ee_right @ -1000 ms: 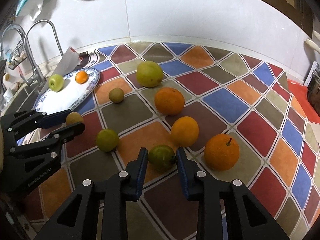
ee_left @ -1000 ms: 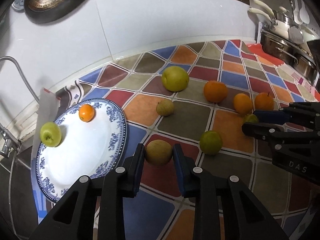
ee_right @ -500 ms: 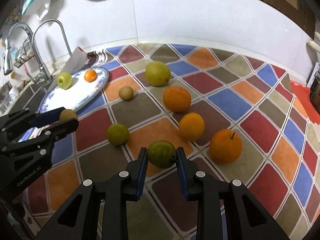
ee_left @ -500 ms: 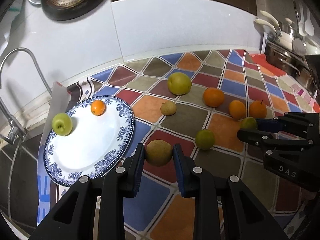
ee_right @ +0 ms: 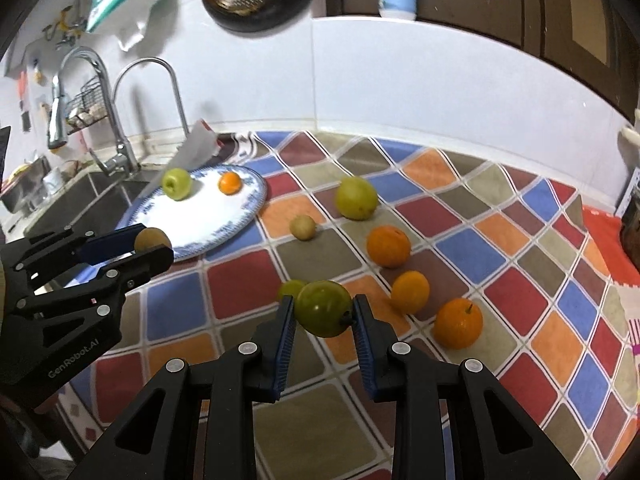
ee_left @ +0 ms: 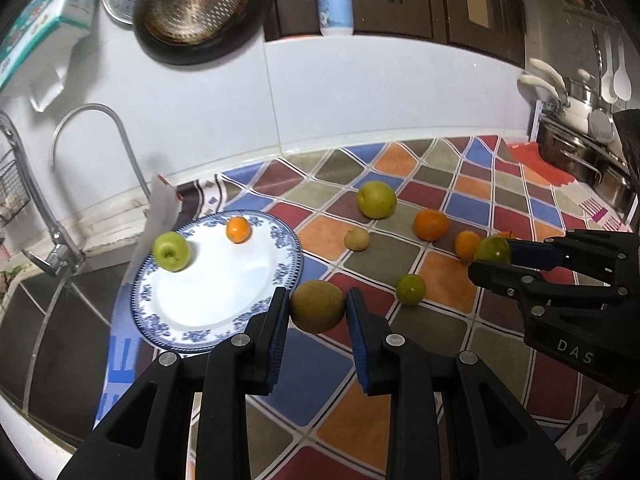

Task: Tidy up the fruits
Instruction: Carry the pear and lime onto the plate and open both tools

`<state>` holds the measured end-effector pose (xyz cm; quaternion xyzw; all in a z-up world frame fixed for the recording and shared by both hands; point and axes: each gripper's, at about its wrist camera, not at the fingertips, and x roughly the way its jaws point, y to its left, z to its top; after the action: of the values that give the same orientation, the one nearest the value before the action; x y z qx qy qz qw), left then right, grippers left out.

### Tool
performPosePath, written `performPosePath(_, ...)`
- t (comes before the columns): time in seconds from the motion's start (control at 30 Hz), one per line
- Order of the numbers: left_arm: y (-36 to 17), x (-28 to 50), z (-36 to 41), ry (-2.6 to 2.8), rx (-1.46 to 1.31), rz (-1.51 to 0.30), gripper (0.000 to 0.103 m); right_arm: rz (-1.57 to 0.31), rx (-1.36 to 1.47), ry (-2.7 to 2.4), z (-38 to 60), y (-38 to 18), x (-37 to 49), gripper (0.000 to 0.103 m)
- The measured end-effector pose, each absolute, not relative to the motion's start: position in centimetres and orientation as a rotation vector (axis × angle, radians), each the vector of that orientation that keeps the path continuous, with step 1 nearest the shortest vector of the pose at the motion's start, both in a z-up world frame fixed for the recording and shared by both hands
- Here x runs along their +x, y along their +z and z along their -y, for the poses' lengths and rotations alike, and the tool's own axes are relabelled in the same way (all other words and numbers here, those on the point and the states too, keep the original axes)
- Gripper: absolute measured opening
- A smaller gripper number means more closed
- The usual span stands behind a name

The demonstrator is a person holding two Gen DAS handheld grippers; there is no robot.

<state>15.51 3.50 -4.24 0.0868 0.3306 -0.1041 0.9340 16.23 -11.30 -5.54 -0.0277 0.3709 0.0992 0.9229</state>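
My left gripper (ee_left: 317, 312) is shut on a brown round fruit (ee_left: 317, 306), held above the cloth just right of the blue-patterned plate (ee_left: 200, 304). On that plate lie a green apple (ee_left: 171, 251) and a small orange (ee_left: 238, 229). My right gripper (ee_right: 323, 314) is shut on a green fruit (ee_right: 322, 307), lifted off the cloth. In the right wrist view the left gripper (ee_right: 152, 246) with its brown fruit (ee_right: 151, 239) hangs by the plate (ee_right: 192, 224). Loose on the cloth lie a big yellow-green fruit (ee_right: 356, 198), a small tan fruit (ee_right: 303, 227), three oranges (ee_right: 388, 245) and a small green fruit (ee_left: 410, 289).
A checked colourful cloth (ee_right: 472, 248) covers the counter. A sink (ee_right: 80, 200) with a tap (ee_right: 120, 120) lies left of the plate. Pots and utensils (ee_left: 580, 128) stand at the far right. A white tiled wall (ee_left: 360, 92) backs the counter, with a pan (ee_left: 196, 4) above.
Both grippers have risen with their fruits: the brown one and the green one have left the cloth. The views now take in more of the wall and sink.
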Motion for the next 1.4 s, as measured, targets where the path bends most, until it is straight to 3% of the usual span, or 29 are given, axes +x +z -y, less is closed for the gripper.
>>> performPosePath(0.77, -0.2, 14.2, -9.8, -0.072, 0.142, -0.552, 0.029, -0.595, -0.098, 0.333, 4.5, -0.9, 17.1, 0.029)
performPosePath(1.4, -1.3, 19.9, -14.0, -0.007, 0.124, -0.566, 0.029, -0.631, -0.119, 0.419, -1.3, -1.1, 24.4, 0.029)
